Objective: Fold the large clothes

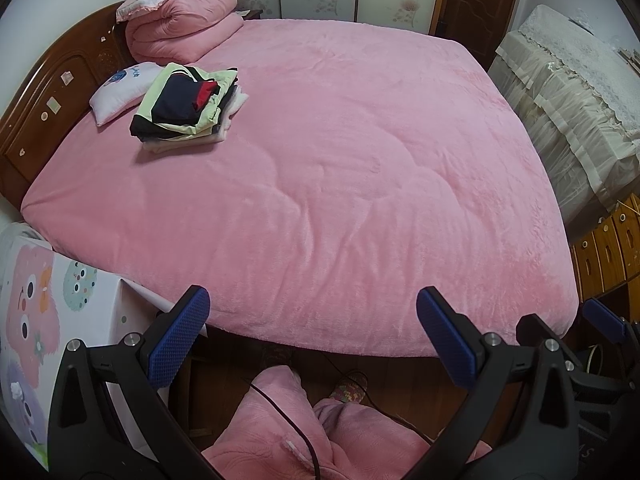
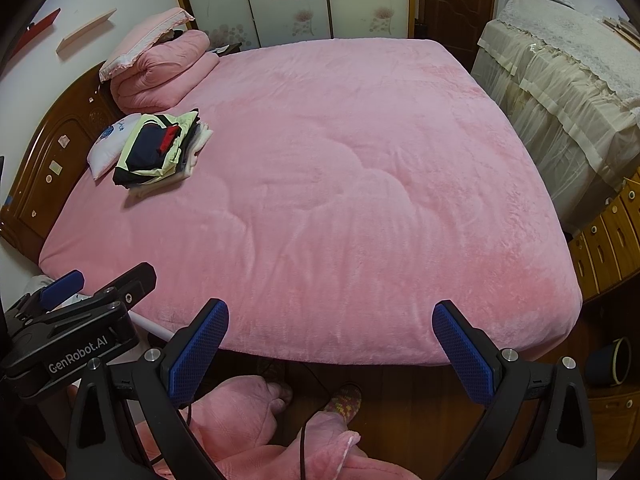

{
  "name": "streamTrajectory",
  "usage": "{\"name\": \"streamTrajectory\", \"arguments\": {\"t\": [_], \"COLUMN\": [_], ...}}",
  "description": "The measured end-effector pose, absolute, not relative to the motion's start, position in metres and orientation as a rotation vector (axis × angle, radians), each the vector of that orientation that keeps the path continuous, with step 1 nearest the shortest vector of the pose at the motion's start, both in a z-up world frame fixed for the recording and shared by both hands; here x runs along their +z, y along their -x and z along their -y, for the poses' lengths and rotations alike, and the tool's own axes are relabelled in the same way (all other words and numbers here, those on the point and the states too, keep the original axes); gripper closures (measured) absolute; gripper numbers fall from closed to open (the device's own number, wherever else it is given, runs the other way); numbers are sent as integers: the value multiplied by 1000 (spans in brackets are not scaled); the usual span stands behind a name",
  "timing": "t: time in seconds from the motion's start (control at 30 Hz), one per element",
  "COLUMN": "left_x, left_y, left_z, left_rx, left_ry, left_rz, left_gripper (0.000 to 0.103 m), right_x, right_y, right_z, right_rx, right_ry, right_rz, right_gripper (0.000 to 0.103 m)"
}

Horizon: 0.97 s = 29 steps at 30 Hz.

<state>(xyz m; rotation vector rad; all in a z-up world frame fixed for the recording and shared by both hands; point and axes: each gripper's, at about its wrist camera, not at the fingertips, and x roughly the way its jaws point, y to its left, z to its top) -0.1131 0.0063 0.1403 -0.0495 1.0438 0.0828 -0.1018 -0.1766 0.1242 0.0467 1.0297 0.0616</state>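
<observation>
Spreading wide and bare across both views, pink bed cover point(image 2: 340, 184) with no unfolded garment on it; judged done or between items. Stacked near the headboard beside a small white pillow point(image 1: 116, 92), folded clothes point(image 1: 186, 106), top piece green and navy. Hovering off the near edge, left gripper point(image 1: 312, 334) and right gripper point(image 2: 330, 346), both spread apart, grasping nothing.

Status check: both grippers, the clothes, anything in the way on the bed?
Left gripper open, empty; right gripper open, empty. Stack of folded clothes near the wooden headboard, beside small white pillow. Pink fleece bedspread otherwise bare.
</observation>
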Motion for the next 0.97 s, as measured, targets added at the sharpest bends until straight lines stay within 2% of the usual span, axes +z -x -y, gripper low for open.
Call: {"name": "streamTrajectory", "arguments": {"t": [0.97], "left_x": [140], "left_y": [114], "left_z": [-5], "left_rx": [86], "left_ry": [47], "left_rz": [-1044], "left_gripper": [1], "right_x": [117], "right_y": [107], "right_z": [179], "right_rx": [60], "right_ry": [-52], "right_rz": [-1040], "right_gripper": [0]}}
